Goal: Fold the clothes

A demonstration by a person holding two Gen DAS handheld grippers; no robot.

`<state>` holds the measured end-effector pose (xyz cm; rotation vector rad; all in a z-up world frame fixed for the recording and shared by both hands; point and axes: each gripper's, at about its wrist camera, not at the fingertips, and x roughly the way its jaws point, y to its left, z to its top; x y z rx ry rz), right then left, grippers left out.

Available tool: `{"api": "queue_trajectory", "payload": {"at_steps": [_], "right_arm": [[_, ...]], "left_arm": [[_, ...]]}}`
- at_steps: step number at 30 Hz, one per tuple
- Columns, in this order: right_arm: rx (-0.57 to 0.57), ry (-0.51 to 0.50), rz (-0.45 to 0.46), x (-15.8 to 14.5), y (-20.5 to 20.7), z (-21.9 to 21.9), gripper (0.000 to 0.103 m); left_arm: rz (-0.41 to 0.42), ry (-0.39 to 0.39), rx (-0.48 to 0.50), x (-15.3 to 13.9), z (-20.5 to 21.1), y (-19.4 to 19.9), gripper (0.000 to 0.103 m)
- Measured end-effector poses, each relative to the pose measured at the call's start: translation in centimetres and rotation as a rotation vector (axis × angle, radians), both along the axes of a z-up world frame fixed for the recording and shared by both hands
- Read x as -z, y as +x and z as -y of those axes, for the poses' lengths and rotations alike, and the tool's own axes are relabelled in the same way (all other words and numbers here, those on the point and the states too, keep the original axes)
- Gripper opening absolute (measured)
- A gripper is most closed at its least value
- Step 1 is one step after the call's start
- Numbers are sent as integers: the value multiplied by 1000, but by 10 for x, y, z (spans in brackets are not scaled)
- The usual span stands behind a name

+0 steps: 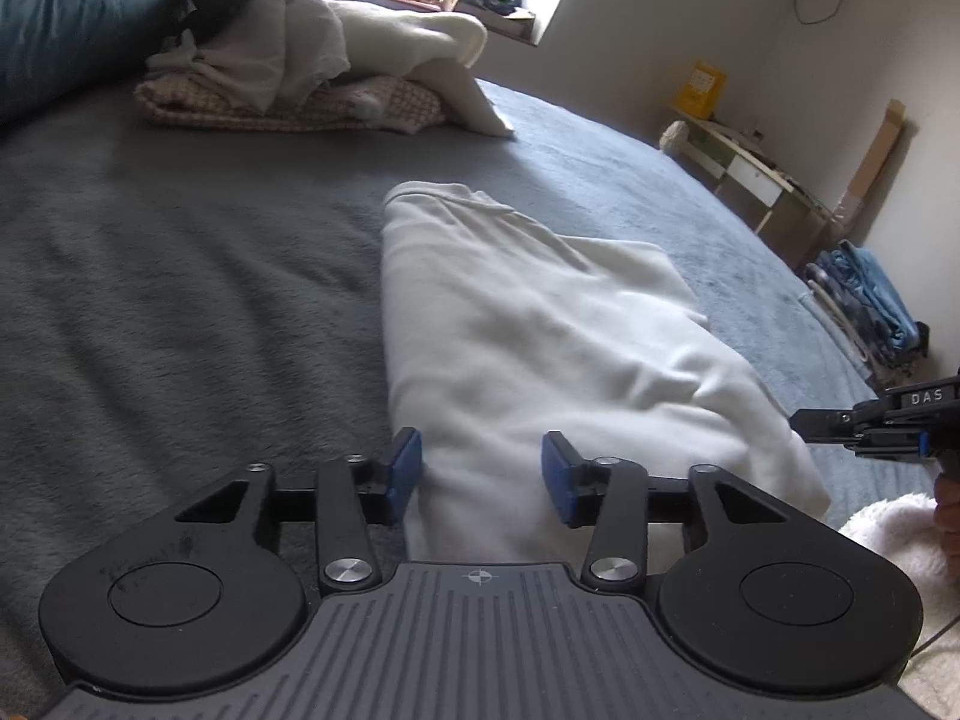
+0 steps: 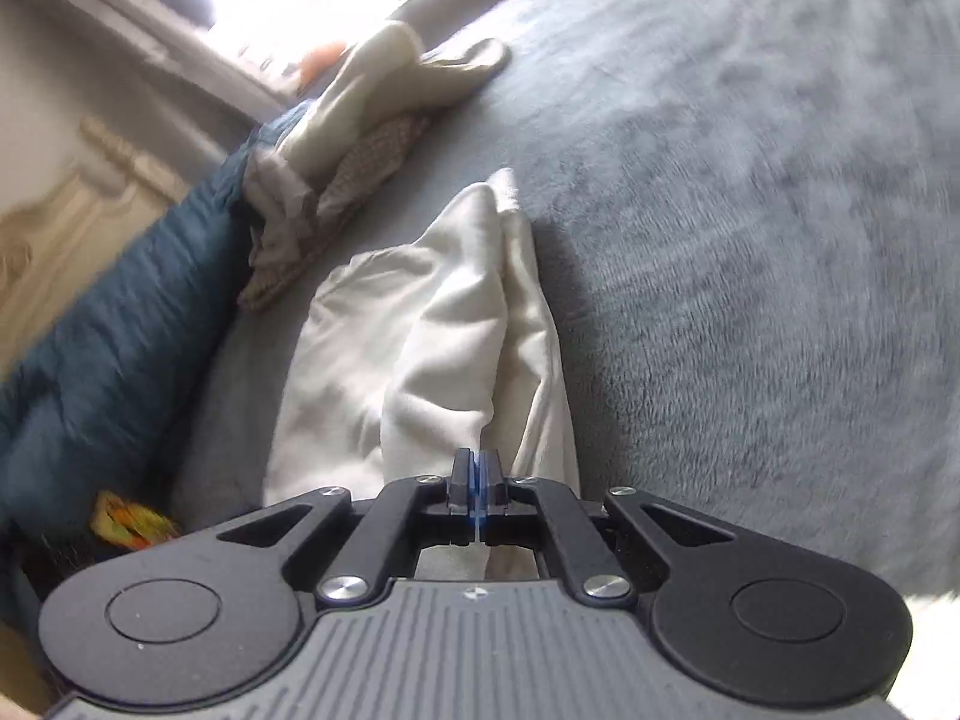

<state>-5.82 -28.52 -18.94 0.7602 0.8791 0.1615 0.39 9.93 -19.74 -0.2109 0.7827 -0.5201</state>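
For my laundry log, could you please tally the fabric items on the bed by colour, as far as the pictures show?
Cream or white: 2, the folded garment and the fleece piece on the pile
Pale grey: 1, the crumpled cloth
Pink patterned: 1, the folded blanket underneath
Teal: 1, the duvet
Total: 5

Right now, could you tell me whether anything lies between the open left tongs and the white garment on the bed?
Nothing visible does. The left tongs stand open directly over the near end of the white garment, with only the grey blanket around it.
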Motion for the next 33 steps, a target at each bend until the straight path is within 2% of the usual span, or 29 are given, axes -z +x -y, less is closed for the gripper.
{"api": "queue_trajectory", "payload": {"at_steps": [2, 6, 10, 13, 16, 23, 24, 26, 33], "right_arm": [[54, 66, -15, 5, -1, 9, 2], [100, 96, -14, 4, 4, 17, 3], [30, 44, -25, 4, 20, 6, 4], [-18, 1, -44, 8, 30, -3, 5], [-22, -4, -50, 11, 35, -4, 5], [-29, 20, -75, 20, 53, -5, 6], [-29, 28, -84, 22, 55, -5, 7], [-22, 49, -100, 28, 59, -4, 20], [14, 223, -96, 42, 64, 9, 23]], "left_arm": [[-22, -6, -5, 3, -1, 0, 53], [-70, -18, -12, 10, -3, 2, 53], [-55, -19, -14, 9, 1, 2, 49], [-42, 14, -13, 10, 7, 1, 43], [-27, 44, -3, 13, 9, 1, 40], [-40, 39, -5, 18, 8, 3, 40], [-39, 40, -5, 18, 8, 3, 40], [-39, 40, -4, 19, 8, 3, 40], [-40, 42, -1, 20, 8, 3, 40]]}}
